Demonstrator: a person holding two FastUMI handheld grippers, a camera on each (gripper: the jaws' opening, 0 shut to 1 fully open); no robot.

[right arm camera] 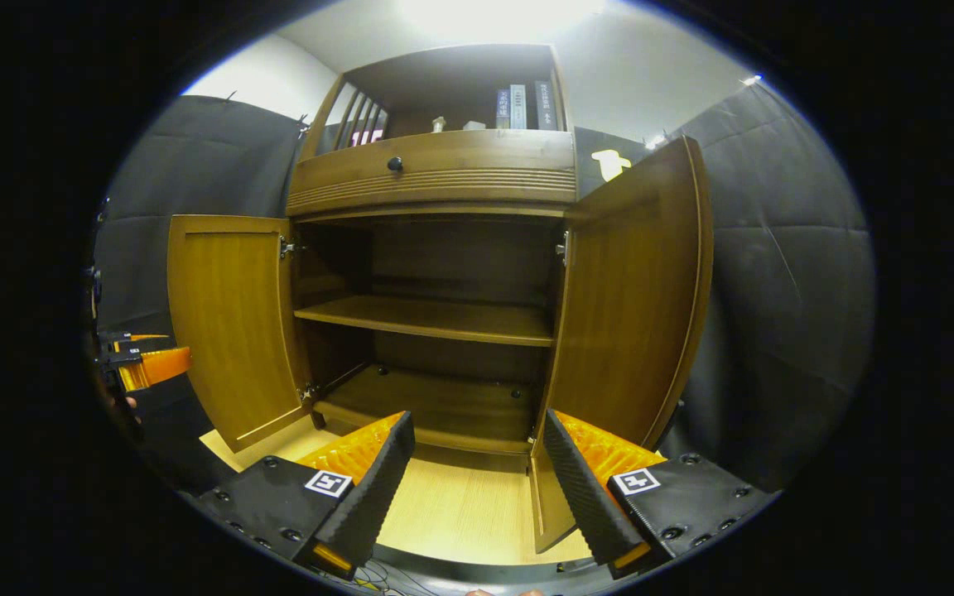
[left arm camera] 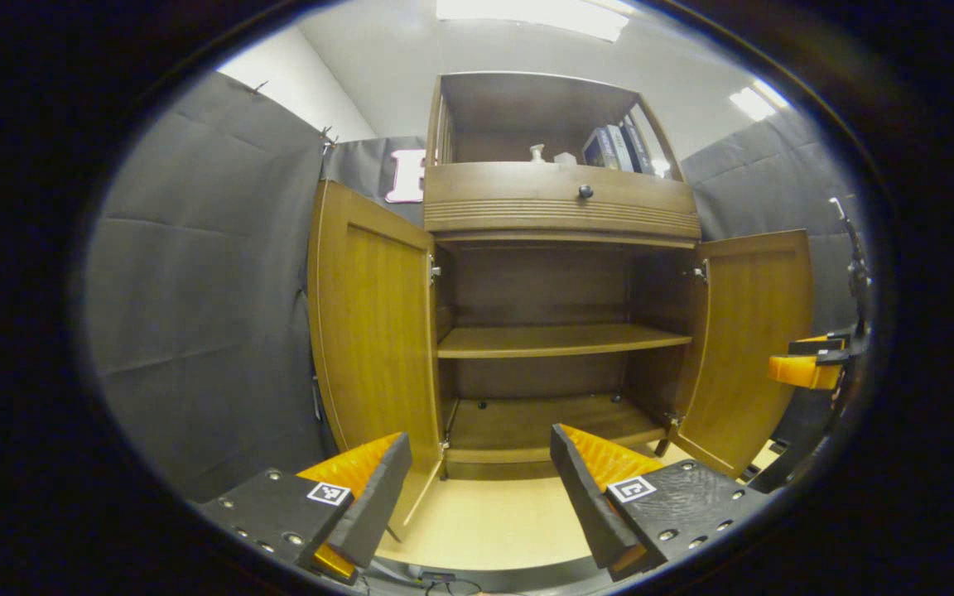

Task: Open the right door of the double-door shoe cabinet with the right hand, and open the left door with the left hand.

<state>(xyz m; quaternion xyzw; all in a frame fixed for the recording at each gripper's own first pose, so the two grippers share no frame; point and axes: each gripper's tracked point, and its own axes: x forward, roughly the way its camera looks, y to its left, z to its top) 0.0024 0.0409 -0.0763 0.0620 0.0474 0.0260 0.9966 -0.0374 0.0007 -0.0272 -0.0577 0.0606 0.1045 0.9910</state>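
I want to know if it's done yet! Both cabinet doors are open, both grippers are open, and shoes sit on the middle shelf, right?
Not quite. The middle shelf is bare, as the right gripper view shows. The rest holds: the left door and right door are open, and the left gripper and right gripper are open too.

From my left tool's view the pale wooden floor runs under the shoe cabinet, which stands on it at 12 o'clock. Inside, the middle shelf and the bottom shelf are bare boards. Up top, the open shelf carries a small white bottle at its middle, a small pale thing just beside it that I cannot make out, and some books standing toward 2 o'clock, leaning a little
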